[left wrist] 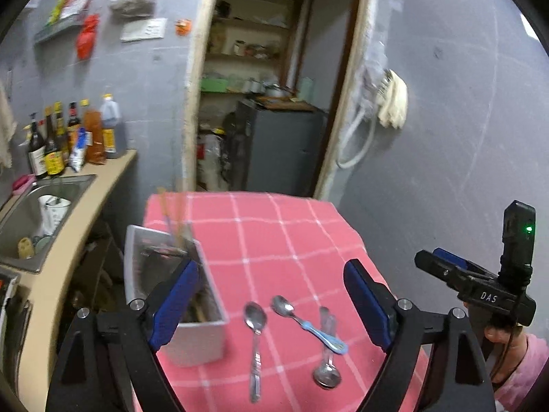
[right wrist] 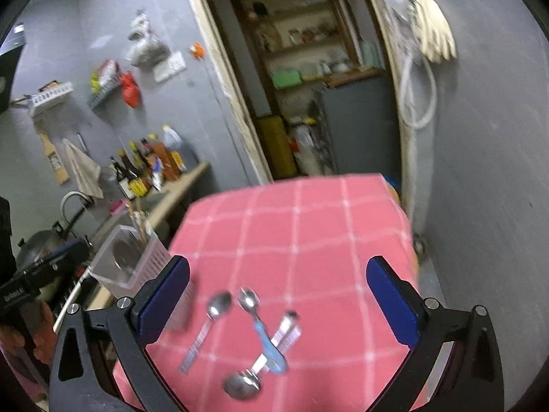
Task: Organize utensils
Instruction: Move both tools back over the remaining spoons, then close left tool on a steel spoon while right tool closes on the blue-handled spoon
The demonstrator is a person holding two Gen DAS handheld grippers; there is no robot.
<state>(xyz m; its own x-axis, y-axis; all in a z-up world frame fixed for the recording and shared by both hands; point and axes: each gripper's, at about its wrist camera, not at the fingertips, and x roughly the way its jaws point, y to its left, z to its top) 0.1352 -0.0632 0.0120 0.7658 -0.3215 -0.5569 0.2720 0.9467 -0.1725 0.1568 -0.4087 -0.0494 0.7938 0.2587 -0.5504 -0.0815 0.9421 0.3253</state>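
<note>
Three spoons lie on a pink checked tablecloth [left wrist: 274, 240]: a plain steel spoon [left wrist: 255, 336], a blue-handled spoon [left wrist: 308, 324] and a steel spoon [left wrist: 327, 360] under it. They also show in the right wrist view: the plain spoon [right wrist: 206, 329], the blue-handled spoon [right wrist: 264, 336], the crossed spoon [right wrist: 260, 367]. A clear utensil holder [left wrist: 192, 312] with chopsticks stands at the cloth's left edge, also in the right wrist view [right wrist: 133, 261]. My left gripper [left wrist: 271, 305] is open and empty above the spoons. My right gripper [right wrist: 278, 305] is open and empty above them too.
A counter [left wrist: 85, 206] with a sink [left wrist: 37, 219] and sauce bottles [left wrist: 68, 137] runs along the left. A doorway [left wrist: 267, 103] with shelves lies behind the table. The right gripper's body [left wrist: 480, 288] hovers off the table's right edge.
</note>
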